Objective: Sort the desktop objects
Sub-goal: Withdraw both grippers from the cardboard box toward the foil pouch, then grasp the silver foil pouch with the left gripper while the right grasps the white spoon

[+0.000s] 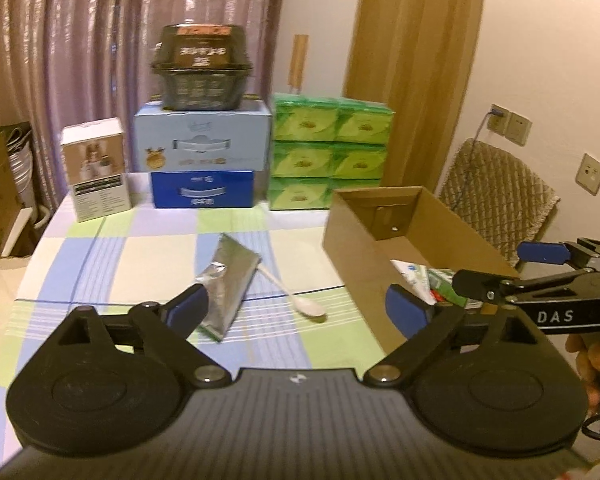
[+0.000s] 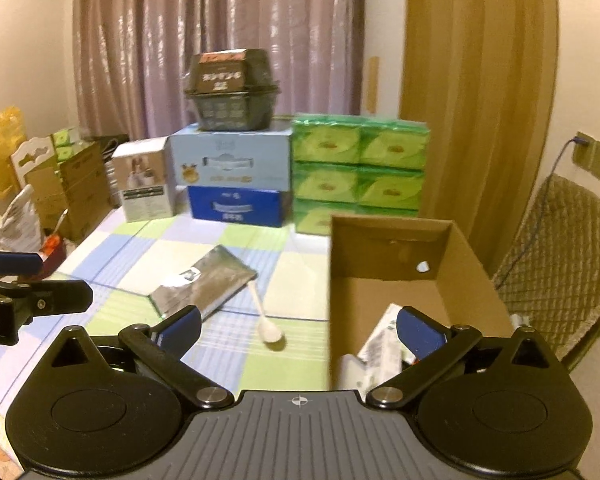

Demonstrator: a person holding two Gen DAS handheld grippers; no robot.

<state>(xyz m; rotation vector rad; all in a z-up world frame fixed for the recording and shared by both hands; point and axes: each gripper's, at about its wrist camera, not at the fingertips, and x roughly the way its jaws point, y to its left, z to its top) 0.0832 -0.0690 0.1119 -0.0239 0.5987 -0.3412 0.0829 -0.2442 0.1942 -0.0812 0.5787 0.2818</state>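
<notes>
Both tools hang above a checked tablecloth (image 1: pixel 148 256) with nothing between their blue pads. The left gripper (image 1: pixel 296 312) has its jaws spread wide, its left pad near the lower corner of a silver foil pouch (image 1: pixel 230 284) as seen from the left wrist, though whether it touches the pouch I cannot tell. The right gripper (image 2: pixel 298 330) is likewise spread apart and empty, straddling the near wall of the cardboard box (image 2: pixel 472 264) — one pad over the cloth, the other over the box's inside.

The pouch lies flat near the middle of the table, tilted diagonally, with a white plastic spoon (image 2: pixel 266 320) beside it; the spoon's handle runs up to the pouch's edge and its bowl points toward the cameras. The open box stands on the right side of the table and already holds a white tube (image 1: pixel 414 278) and a green and white packet (image 1: pixel 446 284) (only partly visible past the gripper).

Along the far edge stand a small white carton (image 1: pixel 96 168), a pale blue box (image 1: pixel 202 140) stacked on a dark blue box (image 1: pixel 202 190) with a black bowl-shaped container (image 1: pixel 202 70) on top, and a block of green tissue packs (image 1: pixel 328 148)
</notes>
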